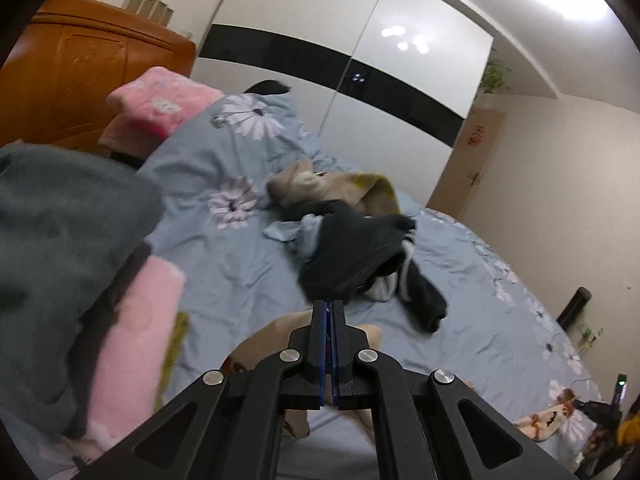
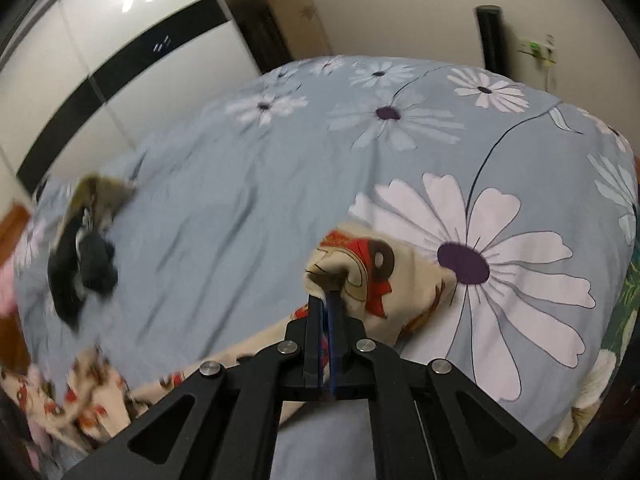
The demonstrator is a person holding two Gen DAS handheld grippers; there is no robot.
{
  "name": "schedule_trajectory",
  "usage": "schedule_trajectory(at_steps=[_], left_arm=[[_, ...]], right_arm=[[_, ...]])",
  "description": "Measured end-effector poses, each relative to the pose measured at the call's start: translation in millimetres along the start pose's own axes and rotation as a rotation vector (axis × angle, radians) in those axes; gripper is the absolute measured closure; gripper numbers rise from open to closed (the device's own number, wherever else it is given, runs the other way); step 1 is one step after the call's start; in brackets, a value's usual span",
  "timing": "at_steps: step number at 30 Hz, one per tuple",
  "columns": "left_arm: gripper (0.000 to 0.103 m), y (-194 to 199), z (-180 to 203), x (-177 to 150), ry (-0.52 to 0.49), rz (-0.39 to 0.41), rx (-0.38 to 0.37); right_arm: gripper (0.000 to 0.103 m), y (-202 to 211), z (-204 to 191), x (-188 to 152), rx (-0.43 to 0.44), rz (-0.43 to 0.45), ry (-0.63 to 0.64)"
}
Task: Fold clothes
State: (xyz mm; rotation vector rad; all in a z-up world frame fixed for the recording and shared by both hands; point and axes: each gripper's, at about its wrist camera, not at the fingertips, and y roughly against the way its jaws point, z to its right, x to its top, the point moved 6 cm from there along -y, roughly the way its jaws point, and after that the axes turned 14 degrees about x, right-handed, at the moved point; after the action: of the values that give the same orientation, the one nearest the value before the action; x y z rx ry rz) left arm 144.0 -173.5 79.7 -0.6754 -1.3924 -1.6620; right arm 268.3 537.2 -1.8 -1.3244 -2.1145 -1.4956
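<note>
A cream garment with a red cartoon print [image 2: 360, 268] lies on the blue flowered bed sheet [image 2: 224, 200]. My right gripper [image 2: 327, 300] is shut on a bunched fold of it, and the cloth trails left and down under the gripper. My left gripper [image 1: 329, 306] is shut, with beige cloth [image 1: 264, 340] under and behind its fingers; a thin edge seems pinched between the pads. The far end of the printed garment [image 1: 548, 416] and the other gripper show at the lower right of the left wrist view.
A heap of dark, beige and light-blue clothes [image 1: 352, 248] lies mid-bed, also in the right wrist view [image 2: 80, 256]. Grey and pink folded items [image 1: 72, 264] stack at the left. A pink pillow [image 1: 160, 100], wooden headboard [image 1: 80, 64] and white wardrobe [image 1: 360, 60] stand behind.
</note>
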Motion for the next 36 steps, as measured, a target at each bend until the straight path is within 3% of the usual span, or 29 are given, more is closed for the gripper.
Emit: schedule_trajectory(at_steps=[1, 2, 3, 5, 7, 8, 10, 12, 14, 15, 18, 22, 25, 26, 27, 28, 30, 33, 36], left_arm=[[0.101, 3, -6, -2, 0.005, 0.006, 0.009], [0.102, 7, -12, -5, 0.011, 0.011, 0.018], [0.102, 8, -19, -7, 0.018, 0.013, 0.025], [0.101, 10, -28, -13, 0.019, 0.010, 0.035], [0.101, 7, -32, -19, 0.018, 0.003, 0.041], [0.101, 6, -32, -21, 0.024, 0.000, 0.038], [0.102, 4, -31, -25, 0.047, -0.005, 0.016], [0.101, 6, -32, -28, 0.070, -0.008, -0.003], [0.101, 13, -35, -27, 0.088, 0.001, -0.016], [0.102, 16, -36, -26, 0.096, 0.004, -0.022], [0.101, 25, -43, -24, 0.117, 0.013, -0.041], [0.101, 26, -50, -26, 0.121, 0.003, -0.050], [0.101, 23, -48, -28, 0.116, -0.005, -0.057], [0.101, 23, -47, -28, 0.112, -0.005, -0.060], [0.101, 22, -44, -28, 0.105, -0.005, -0.063], [0.101, 22, -41, -28, 0.099, -0.005, -0.066], [0.101, 21, -33, -26, 0.082, -0.002, -0.072], [0.101, 18, -22, -19, 0.059, 0.011, -0.078], [0.101, 12, -12, -8, 0.050, 0.028, -0.079]], right_arm=[[0.096, 4, -3, -3, -0.011, -0.015, 0.022], [0.084, 9, -6, -6, -0.032, -0.017, 0.047], [0.064, 17, -10, -10, -0.061, -0.010, 0.074], [0.053, 33, -20, -17, -0.120, 0.017, 0.132], [0.053, 43, -43, -16, -0.140, 0.063, 0.189], [0.053, 36, -61, -16, -0.084, 0.055, 0.204], [0.053, 11, -104, -19, 0.092, -0.002, 0.221], [0.053, -31, -158, -35, 0.285, -0.118, 0.230], [0.054, -73, -207, -56, 0.420, -0.244, 0.262], [0.054, -96, -230, -69, 0.438, -0.309, 0.307], [0.054, -154, -264, -98, 0.365, -0.443, 0.427], [0.054, -193, -282, -121, 0.401, -0.542, 0.422], [0.054, -198, -289, -128, 0.400, -0.557, 0.422], [0.064, -197, -290, -128, 0.417, -0.562, 0.415], [0.086, -196, -290, -128, 0.434, -0.567, 0.407], [0.093, -193, -292, -128, 0.445, -0.565, 0.407], [0.095, -184, -296, -129, 0.458, -0.551, 0.420], [0.096, -165, -295, -105, 0.505, -0.478, 0.383], [0.096, -127, -267, -44, 0.499, -0.298, 0.299]])
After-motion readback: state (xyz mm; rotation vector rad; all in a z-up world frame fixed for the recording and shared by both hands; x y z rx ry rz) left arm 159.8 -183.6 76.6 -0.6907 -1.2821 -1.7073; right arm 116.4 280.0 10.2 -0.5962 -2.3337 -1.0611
